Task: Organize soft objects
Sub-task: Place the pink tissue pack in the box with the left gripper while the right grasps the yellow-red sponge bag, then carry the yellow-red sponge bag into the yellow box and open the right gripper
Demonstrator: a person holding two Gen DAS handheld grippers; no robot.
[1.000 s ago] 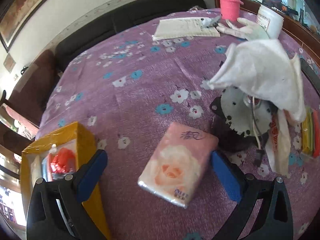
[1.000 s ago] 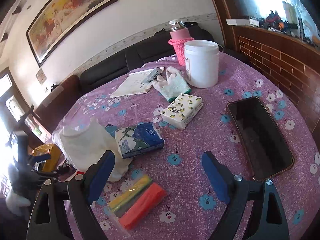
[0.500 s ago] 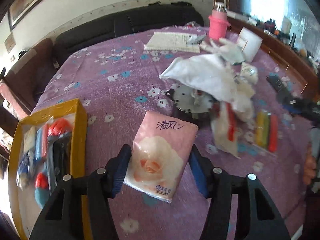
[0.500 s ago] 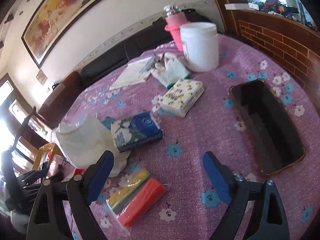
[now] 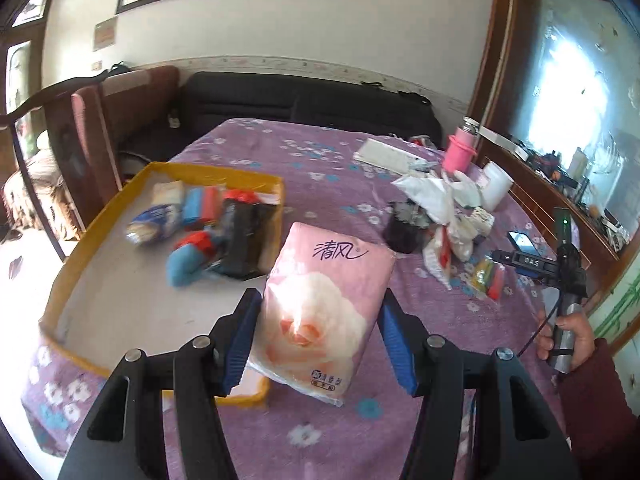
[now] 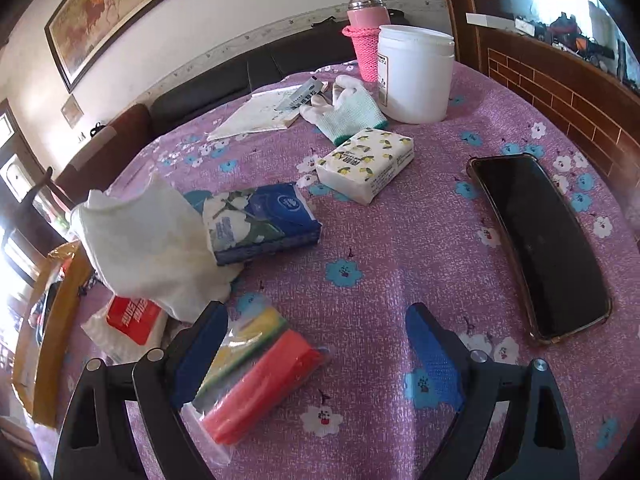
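Your left tongs (image 5: 318,342) clamp the soft, glossy pink tissue pack (image 5: 324,312) beside the yellow tray (image 5: 100,216); your right tongs (image 6: 316,356) gape over bagged sponges (image 6: 256,372).

yellow tray (image 6: 48,308) cut off, tray contents (image 5: 208,232) blurred

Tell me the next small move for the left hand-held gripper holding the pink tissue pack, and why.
Probably carry the tissue pack a little further left, over the yellow tray, then release. The left hand-held gripper is clamped on the pack, which sits at the tray's right edge, above the tablecloth. Other soft items already lie in the tray, and its near floor looks bare.
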